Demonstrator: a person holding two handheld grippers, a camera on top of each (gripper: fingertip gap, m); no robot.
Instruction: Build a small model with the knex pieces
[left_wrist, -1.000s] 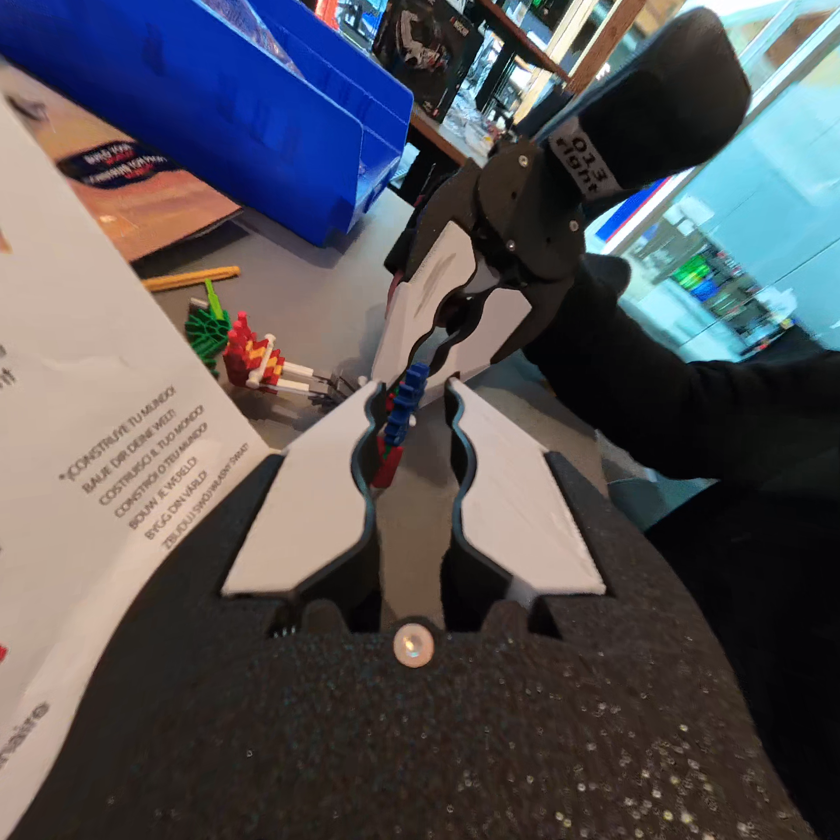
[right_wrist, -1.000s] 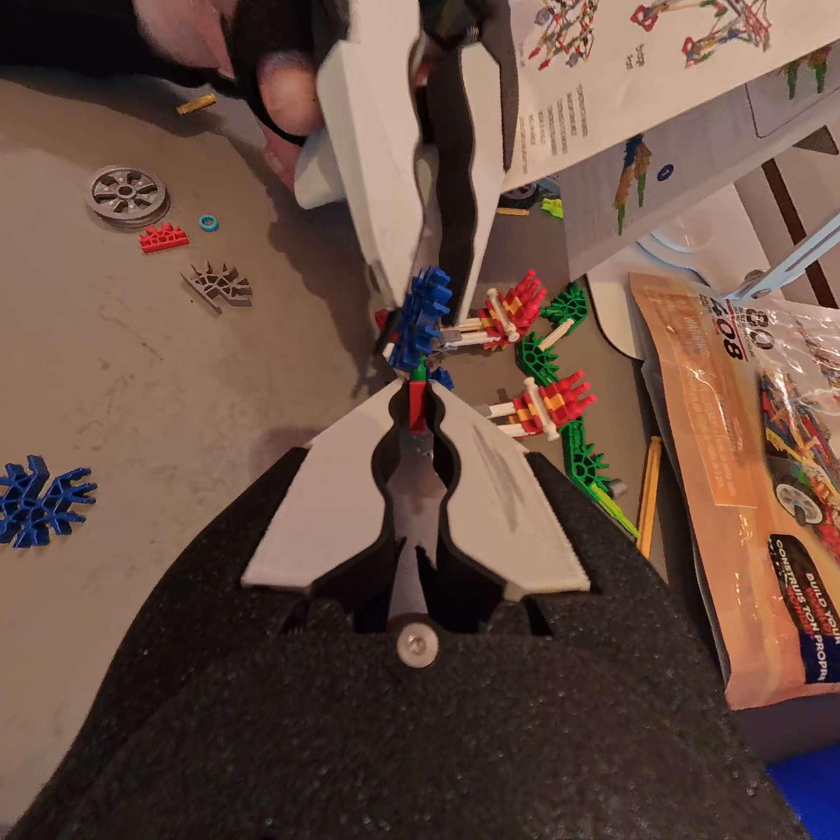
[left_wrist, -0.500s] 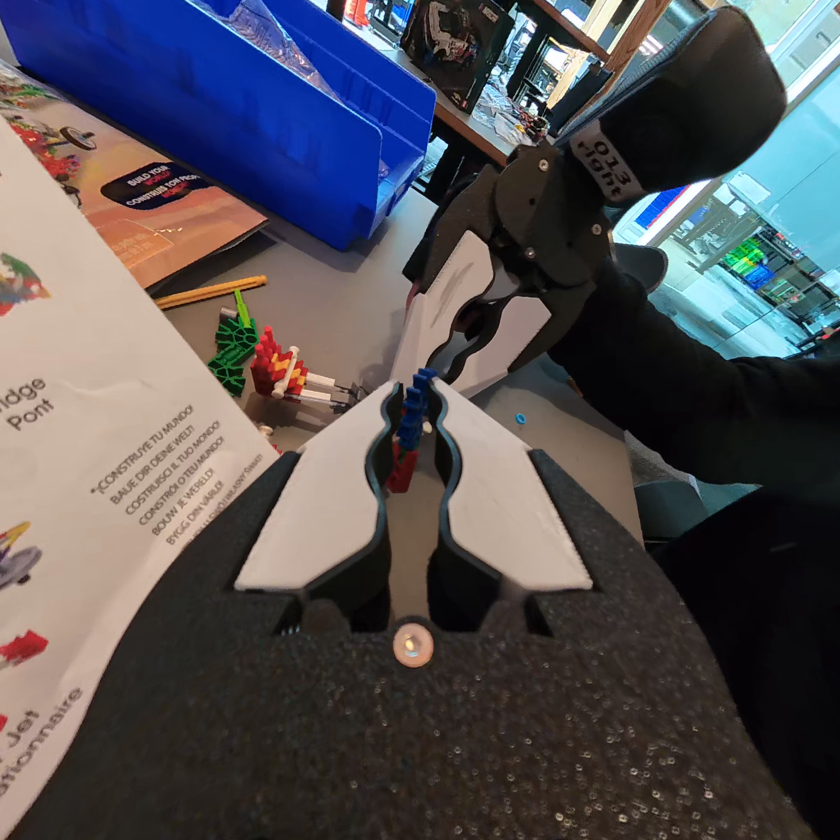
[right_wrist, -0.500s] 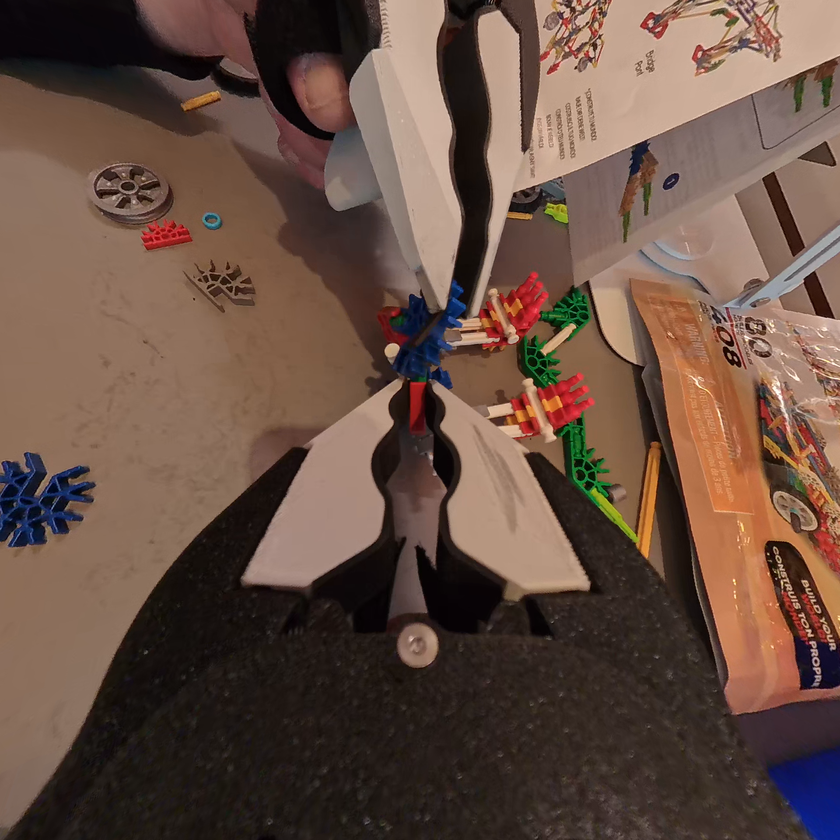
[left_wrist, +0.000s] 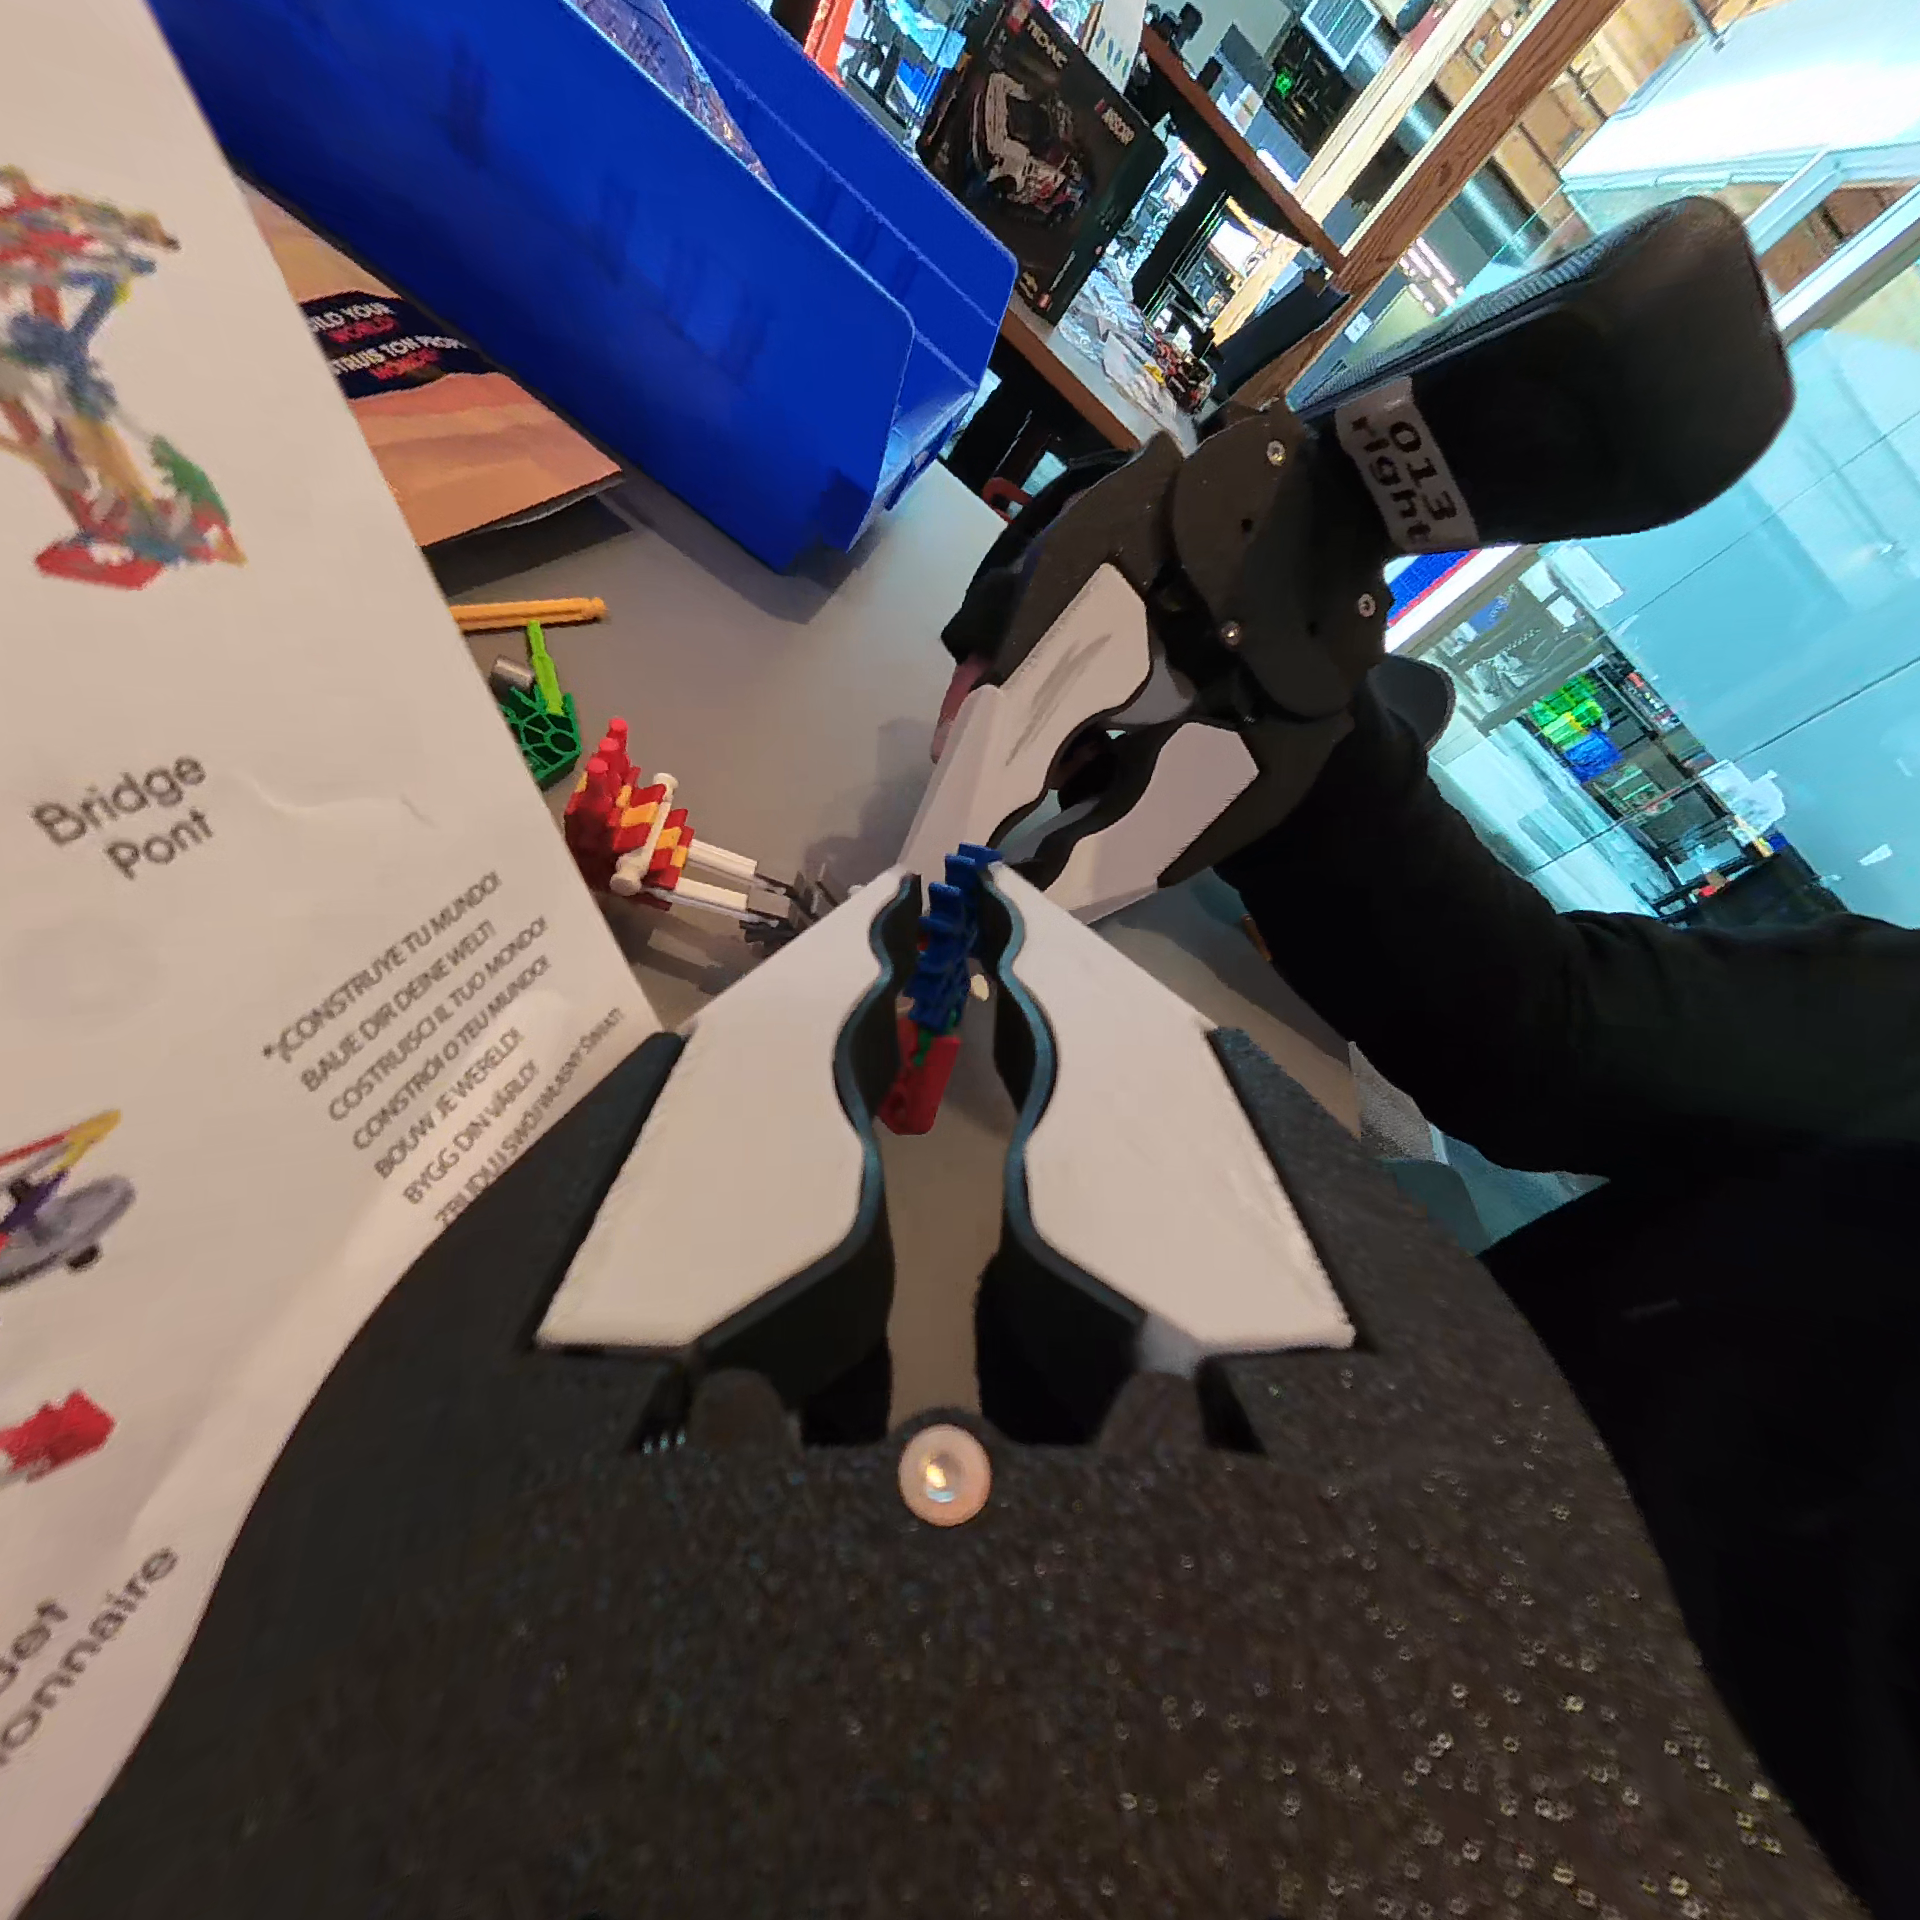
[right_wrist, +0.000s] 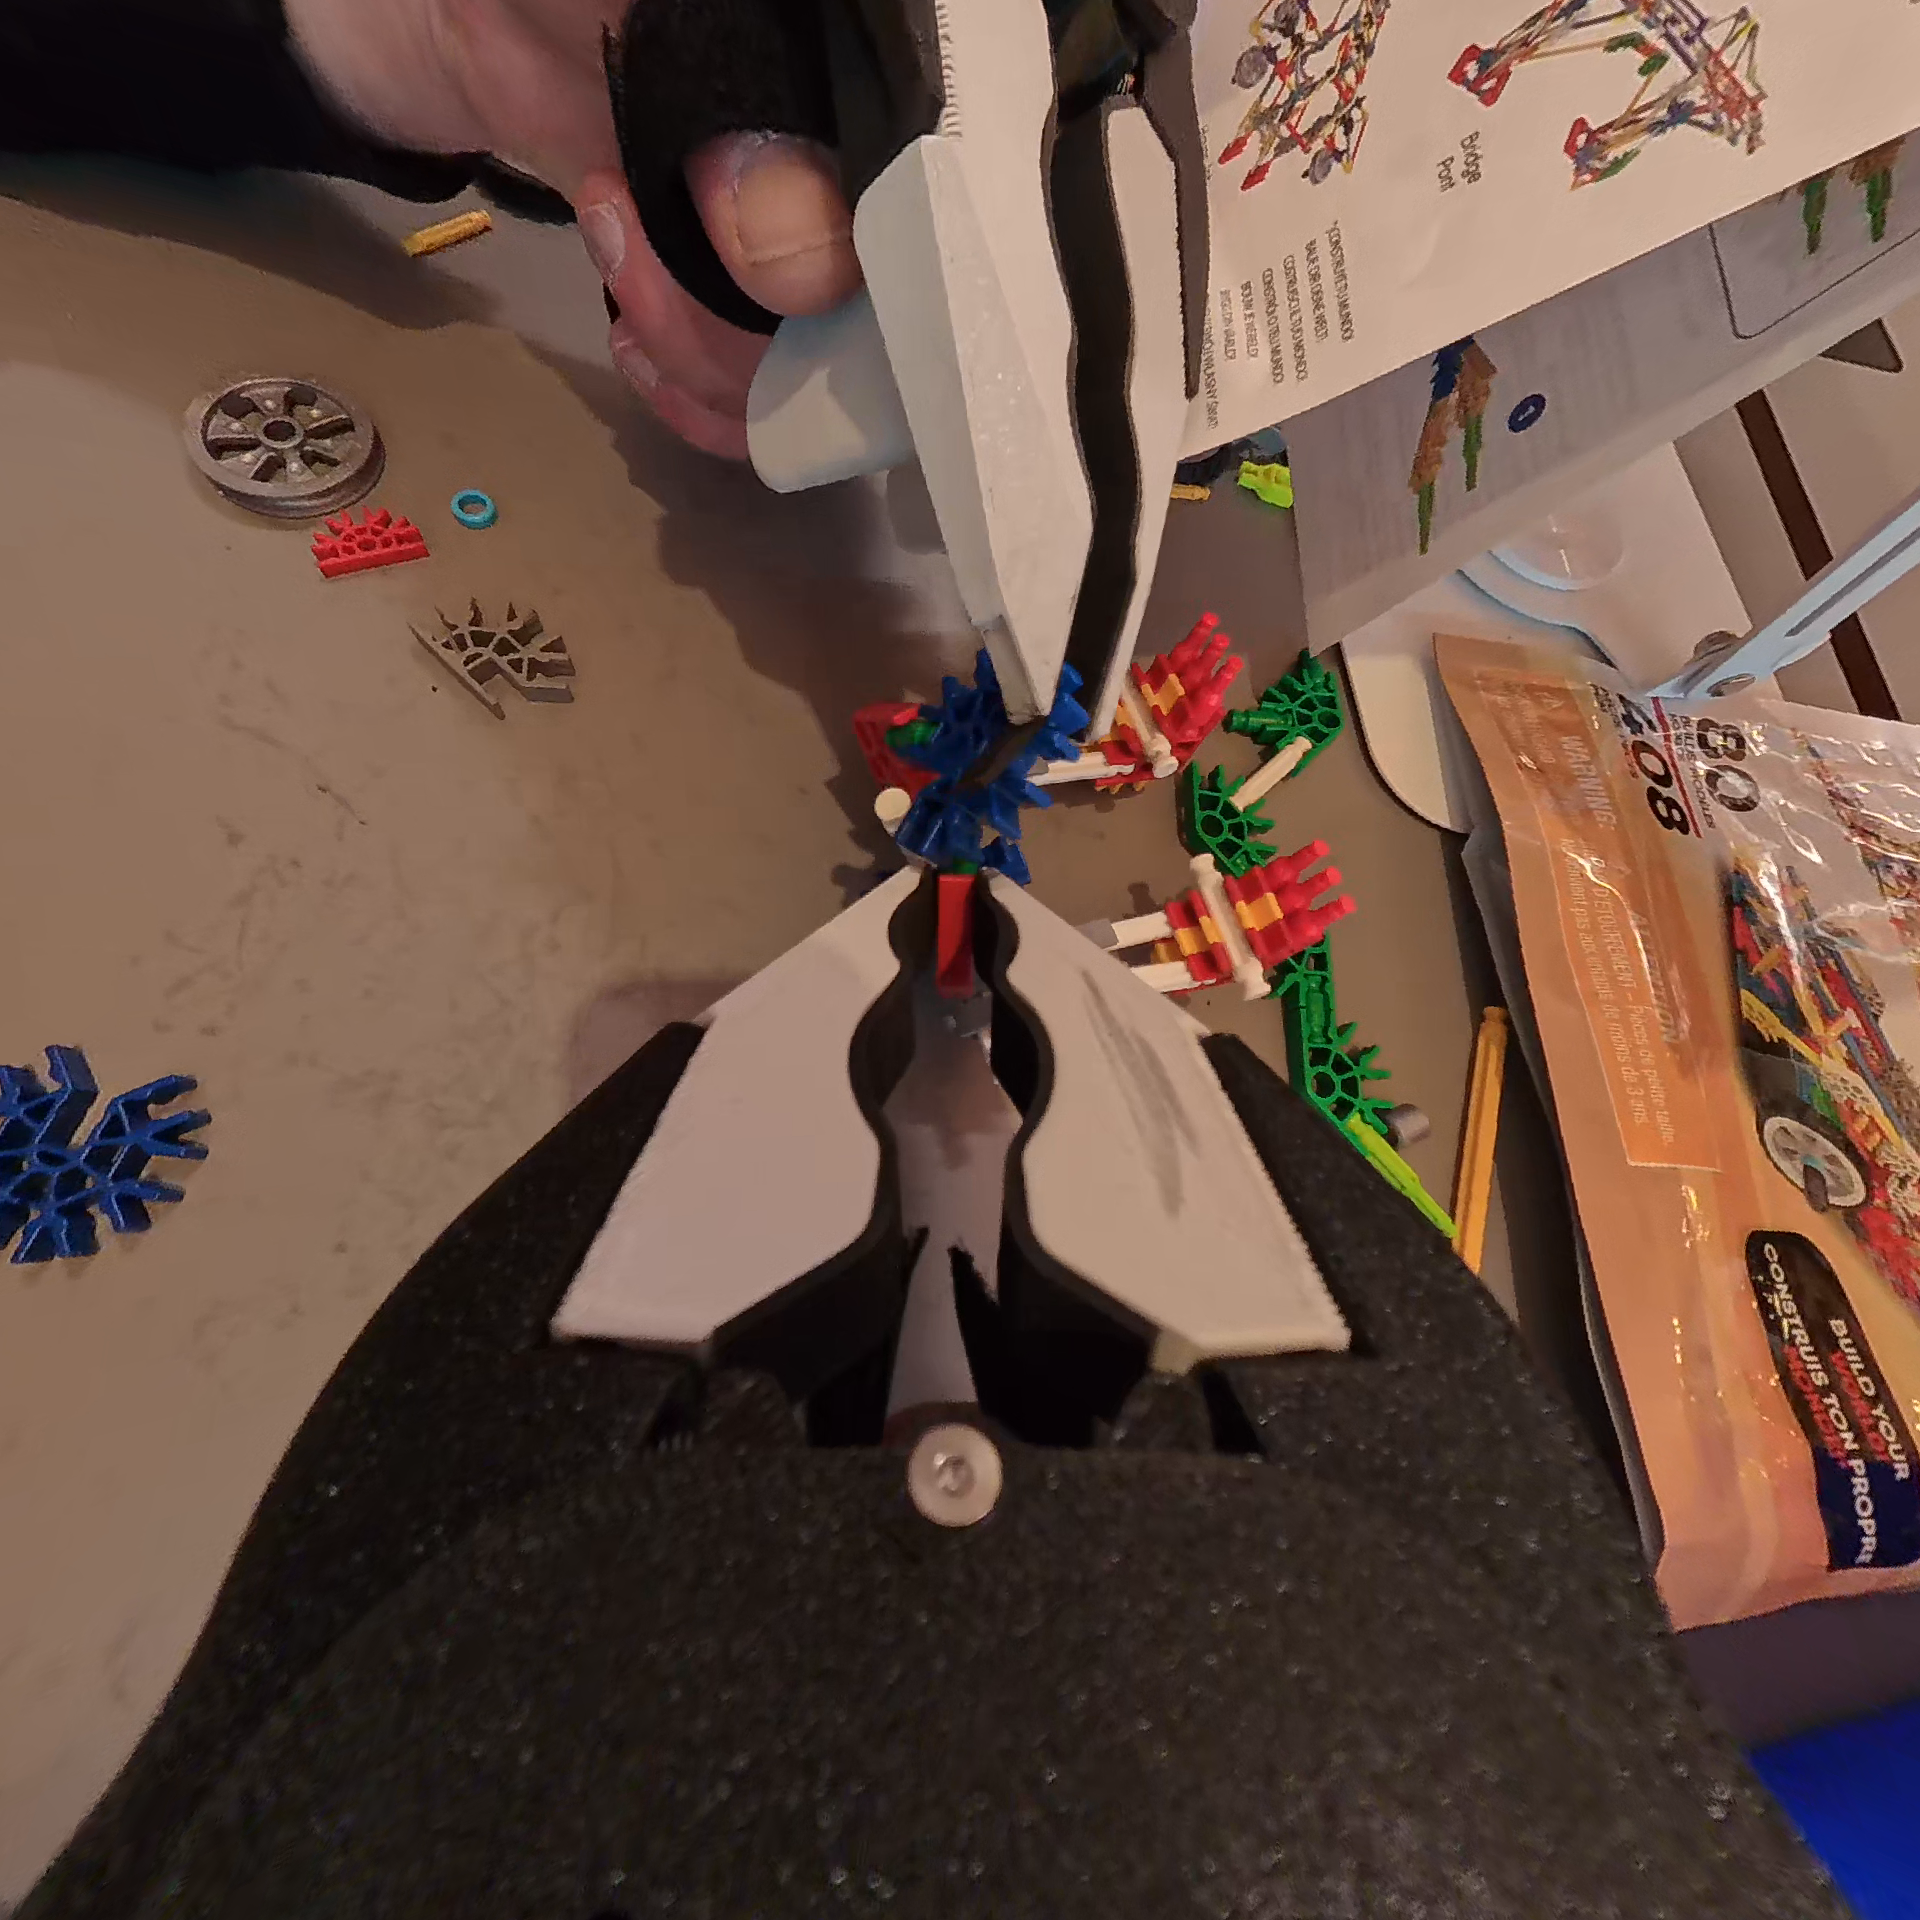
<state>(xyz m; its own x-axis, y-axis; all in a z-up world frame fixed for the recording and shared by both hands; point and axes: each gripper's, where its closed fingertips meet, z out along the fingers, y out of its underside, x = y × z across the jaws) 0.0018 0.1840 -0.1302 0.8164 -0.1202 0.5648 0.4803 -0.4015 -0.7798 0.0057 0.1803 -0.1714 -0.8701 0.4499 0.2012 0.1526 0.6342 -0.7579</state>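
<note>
Over grey table (right_wrist: 312, 935): left gripper (left_wrist: 951, 904) clamped on blue connector (left_wrist: 948, 935), right gripper (right_wrist: 954, 899) clamped on red piece (right_wrist: 954, 930) joined below; toy assembly (right_wrist: 1247, 914) just beside.

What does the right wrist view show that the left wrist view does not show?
Only the right wrist view shows the grey spoked wheel, small teal ring and loose blue snowflake connector on the table. Only the left wrist view shows the blue plastic bins. Both show the left gripper shut on the blue snowflake piece and the right gripper shut on the red piece.
</note>
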